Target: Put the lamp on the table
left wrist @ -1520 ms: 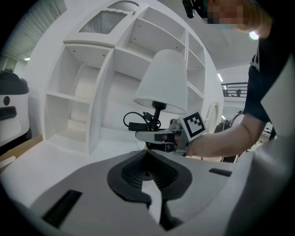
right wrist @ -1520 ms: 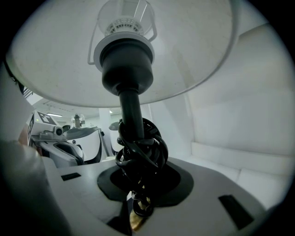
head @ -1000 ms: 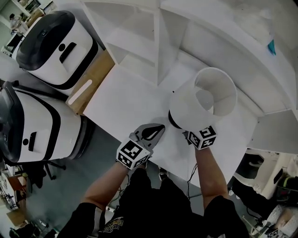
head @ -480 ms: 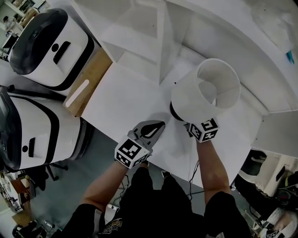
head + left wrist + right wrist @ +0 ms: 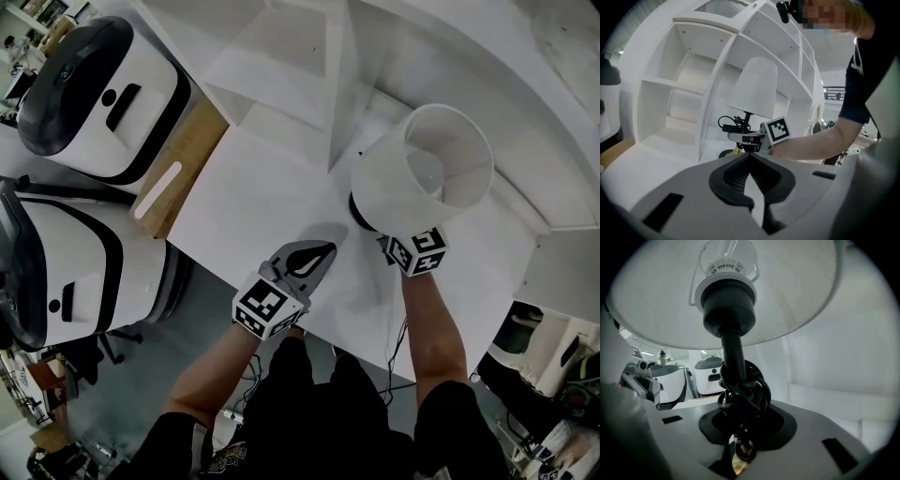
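The lamp (image 5: 422,169) has a white shade, a black stem and a dark round base (image 5: 359,214) low over the white table (image 5: 253,197). I cannot tell if the base touches it. My right gripper (image 5: 386,239) is shut on the stem (image 5: 733,357), where the black cord (image 5: 743,394) is wound in a bundle. The shade fills the top of the right gripper view. My left gripper (image 5: 322,251) hovers over the table's near part, shut and empty. The left gripper view shows its tips (image 5: 749,155) meeting, with the lamp (image 5: 754,89) and the right gripper (image 5: 750,138) beyond them.
A white shelf unit (image 5: 309,56) with open compartments rises behind the table. Two white-and-black machines (image 5: 103,89) (image 5: 66,253) stand at the left beside a wooden board (image 5: 183,159). The table's near edge runs just in front of the person's legs (image 5: 300,403).
The right gripper has carried the lamp farther across the table toward the shelf unit and a little lower. The left gripper has hardly shifted and stays shut.
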`<state>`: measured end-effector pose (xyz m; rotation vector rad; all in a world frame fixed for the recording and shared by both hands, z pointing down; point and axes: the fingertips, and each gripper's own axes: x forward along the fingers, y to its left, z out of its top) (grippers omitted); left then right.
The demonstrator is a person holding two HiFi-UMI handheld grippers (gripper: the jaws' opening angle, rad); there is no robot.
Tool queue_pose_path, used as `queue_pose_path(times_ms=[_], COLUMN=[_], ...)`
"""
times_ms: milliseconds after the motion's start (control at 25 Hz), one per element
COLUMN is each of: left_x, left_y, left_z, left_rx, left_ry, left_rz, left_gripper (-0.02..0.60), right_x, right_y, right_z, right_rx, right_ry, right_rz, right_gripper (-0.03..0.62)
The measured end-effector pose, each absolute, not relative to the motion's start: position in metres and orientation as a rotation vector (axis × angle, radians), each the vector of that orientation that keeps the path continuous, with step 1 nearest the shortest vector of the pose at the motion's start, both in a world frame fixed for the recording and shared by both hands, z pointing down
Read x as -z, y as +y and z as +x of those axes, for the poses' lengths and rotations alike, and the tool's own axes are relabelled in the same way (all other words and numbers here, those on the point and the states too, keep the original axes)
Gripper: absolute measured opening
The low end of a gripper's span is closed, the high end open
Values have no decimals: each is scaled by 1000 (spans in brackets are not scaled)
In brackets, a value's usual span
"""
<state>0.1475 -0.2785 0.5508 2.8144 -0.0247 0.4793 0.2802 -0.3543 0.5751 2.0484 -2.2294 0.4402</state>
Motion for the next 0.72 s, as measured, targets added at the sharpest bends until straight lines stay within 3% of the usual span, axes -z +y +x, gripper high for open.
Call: queue_pose_path(times_ms=[720], left_x=[-563], left_y=[-286], left_z=[141], left_rx=[-494], left_ry=[-32], left_rz=[2788], left_gripper=[6], right_x=[-592], right_y=[-369], right_z=[288], right_rx=[-454], right_ry=[-2199], right_rz=[2086], right_gripper=[104])
